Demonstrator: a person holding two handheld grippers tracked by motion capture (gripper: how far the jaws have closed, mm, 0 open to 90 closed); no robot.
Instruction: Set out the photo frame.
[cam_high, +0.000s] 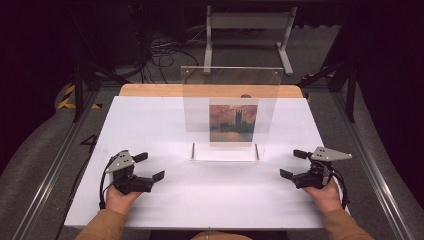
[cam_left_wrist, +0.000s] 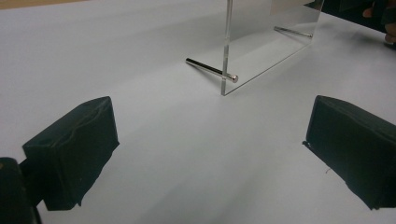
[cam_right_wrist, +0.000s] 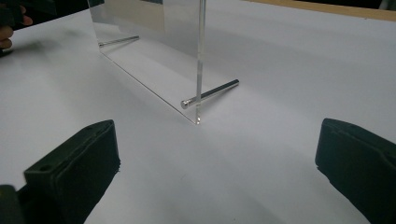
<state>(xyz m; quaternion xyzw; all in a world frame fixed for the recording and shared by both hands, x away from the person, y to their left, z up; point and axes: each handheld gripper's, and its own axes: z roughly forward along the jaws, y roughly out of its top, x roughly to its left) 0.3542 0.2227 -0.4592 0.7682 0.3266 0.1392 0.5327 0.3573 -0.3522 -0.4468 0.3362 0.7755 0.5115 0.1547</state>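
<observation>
A clear acrylic picture stand (cam_high: 227, 100) rises upright at the middle of the white table (cam_high: 150, 125), holding a small sunset painting print (cam_high: 233, 122). Two metal pins act as its feet, one at the left corner (cam_left_wrist: 211, 70) and one at the right corner (cam_right_wrist: 210, 93). My left gripper (cam_high: 149, 166) rests low at the front left, open, nothing between its jaws, pointing toward the stand's edge (cam_left_wrist: 226, 56). My right gripper (cam_high: 293, 164) mirrors it at the front right, open and empty, facing the opposite edge (cam_right_wrist: 201, 60).
A wooden strip (cam_high: 150, 90) runs along the table's far edge. Behind the table stand a white metal frame (cam_high: 247, 30) and tangled cables (cam_high: 160, 50) on the floor. Metal rails (cam_high: 65, 155) flank the table on both sides.
</observation>
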